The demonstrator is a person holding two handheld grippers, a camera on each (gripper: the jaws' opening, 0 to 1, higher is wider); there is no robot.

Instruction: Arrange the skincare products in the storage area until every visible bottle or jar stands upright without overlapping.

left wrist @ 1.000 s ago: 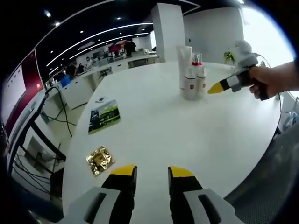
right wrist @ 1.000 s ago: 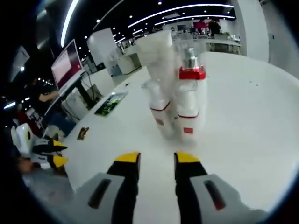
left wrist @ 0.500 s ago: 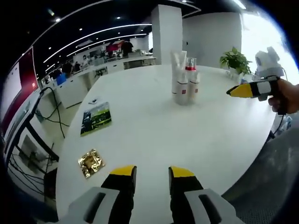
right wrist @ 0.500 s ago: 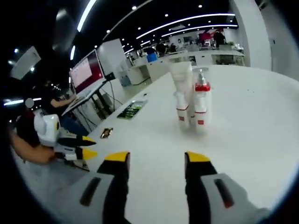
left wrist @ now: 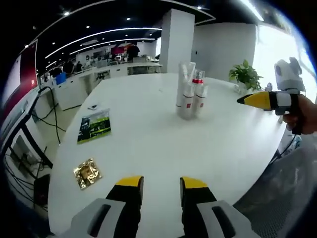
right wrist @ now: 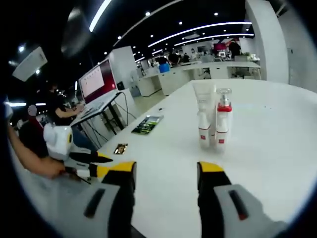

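- Bottles [left wrist: 189,97] stand upright in a tight cluster on the white table [left wrist: 148,144], well away from both grippers; in the right gripper view the same cluster [right wrist: 213,122] sits beyond the jaws, past the middle of the table [right wrist: 277,148].
- The cluster holds a tall white tube [right wrist: 204,104], a clear-capped bottle with a red collar [right wrist: 223,124], and a smaller white bottle [right wrist: 203,131] in front of the tube; they touch or nearly touch, and whether more stand behind them cannot be told.
- The left gripper [left wrist: 157,182] hovers over the near edge of the table, its yellow-tipped jaws spread with bare tabletop between them, holding nothing.
- The right gripper [right wrist: 163,168] is likewise spread wide and empty, pointing toward the bottles.
- In the left gripper view, the right gripper [left wrist: 257,99] sits to the right of the bottles, held by a hand [left wrist: 302,114].
- A green booklet [left wrist: 93,126] lies flat on the table left of the bottles, and a gold foil packet [left wrist: 87,172] lies nearer the table's edge.
- A potted plant [left wrist: 245,77] stands beyond the table's far side.
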